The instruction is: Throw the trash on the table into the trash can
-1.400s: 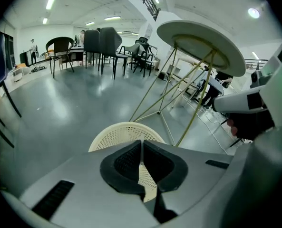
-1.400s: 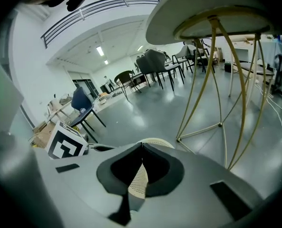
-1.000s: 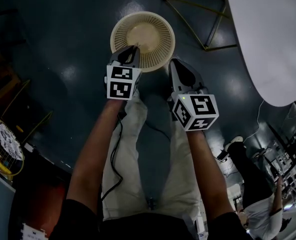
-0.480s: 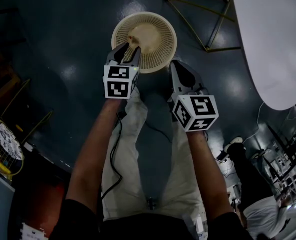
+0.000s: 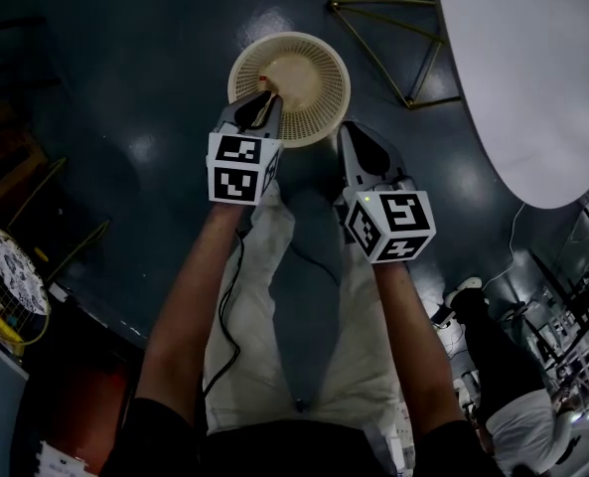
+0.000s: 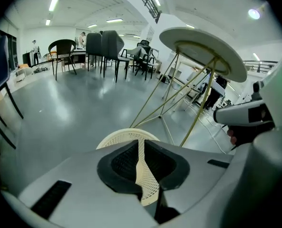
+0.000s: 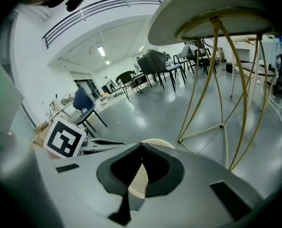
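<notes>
The can stood on the floor at upper centre. Over its lower-left rim, the left gripper had just been closing, jaws a slit apart, empty. The right gripper, lower right, was pressed together.

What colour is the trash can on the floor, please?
The trash can is cream mesh, clearest in the head view.

Large open office-like hall: glossy grey floor, ceiling strip lights, clustered dark chairs, round white desk on yellow wire legs, upper-level railing.
</notes>
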A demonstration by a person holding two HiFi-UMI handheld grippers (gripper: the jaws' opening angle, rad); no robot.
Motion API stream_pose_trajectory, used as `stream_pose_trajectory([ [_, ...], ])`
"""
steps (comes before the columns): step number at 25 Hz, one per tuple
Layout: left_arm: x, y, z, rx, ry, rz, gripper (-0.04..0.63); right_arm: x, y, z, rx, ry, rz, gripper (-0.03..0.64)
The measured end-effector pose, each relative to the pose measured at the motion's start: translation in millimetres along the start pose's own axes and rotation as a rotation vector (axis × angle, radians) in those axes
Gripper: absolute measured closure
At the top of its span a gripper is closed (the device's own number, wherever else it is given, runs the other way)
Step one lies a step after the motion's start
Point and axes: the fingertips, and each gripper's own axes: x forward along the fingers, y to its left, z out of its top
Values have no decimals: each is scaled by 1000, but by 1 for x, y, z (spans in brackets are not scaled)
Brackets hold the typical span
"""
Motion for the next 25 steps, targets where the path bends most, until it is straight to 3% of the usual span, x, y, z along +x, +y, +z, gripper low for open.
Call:
stream_pose_trajectory([
  [5,-29,-14,25,8,-41,-8,577,-22,9,18,-2,-18,-1,598],
  [12,-76,-36,45,16,-62,-32,580,-59,26,43,-7,-38,4,598],
  [25,-193,-74,120,34,-203,-33,580,-133,82,113,-87,-87,36,598],
])
